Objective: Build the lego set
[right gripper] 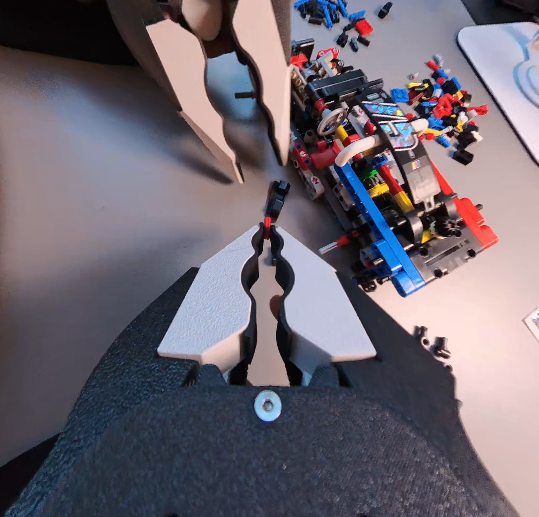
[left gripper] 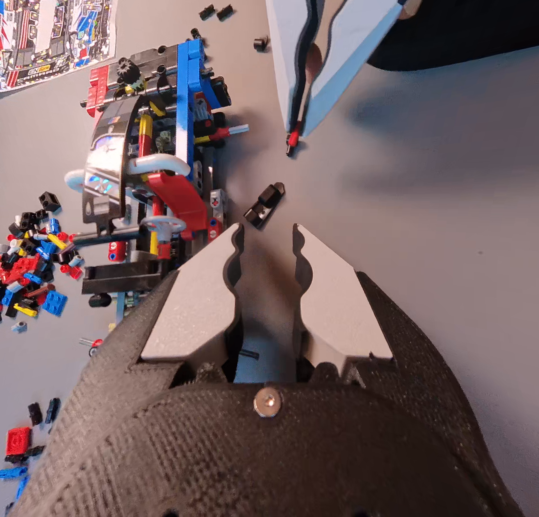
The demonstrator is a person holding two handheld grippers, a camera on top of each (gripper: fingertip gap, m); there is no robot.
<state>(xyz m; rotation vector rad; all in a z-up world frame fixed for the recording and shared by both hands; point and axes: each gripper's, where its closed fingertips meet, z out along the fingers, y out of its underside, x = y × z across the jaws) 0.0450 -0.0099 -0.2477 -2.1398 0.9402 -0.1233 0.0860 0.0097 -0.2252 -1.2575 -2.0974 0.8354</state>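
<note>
In the right wrist view the right gripper sits nearest, its jaws pressed almost together and pinching a small red and black pin at the very tips. Just beyond the tips a small black piece lies flat on the grey table, close to the pin though contact between them cannot be made out. Past it the left gripper comes down from above with its jaws spread and nothing between them, its tips near the black piece. To the right of both stands the half-built lego car, long and low, with a blue beam along its near side, red blocks at one end, a white steering wheel and white curved tubes. Behind the car lies a heap of loose bricks in red, blue, yellow and black, and farther off a second scatter of blue and black pins. In the left wrist view the left gripper shows the same open jaws just short of the black piece, with the right gripper holding the pin farther on, and a sticker sheet lies at the far left corner.
</note>
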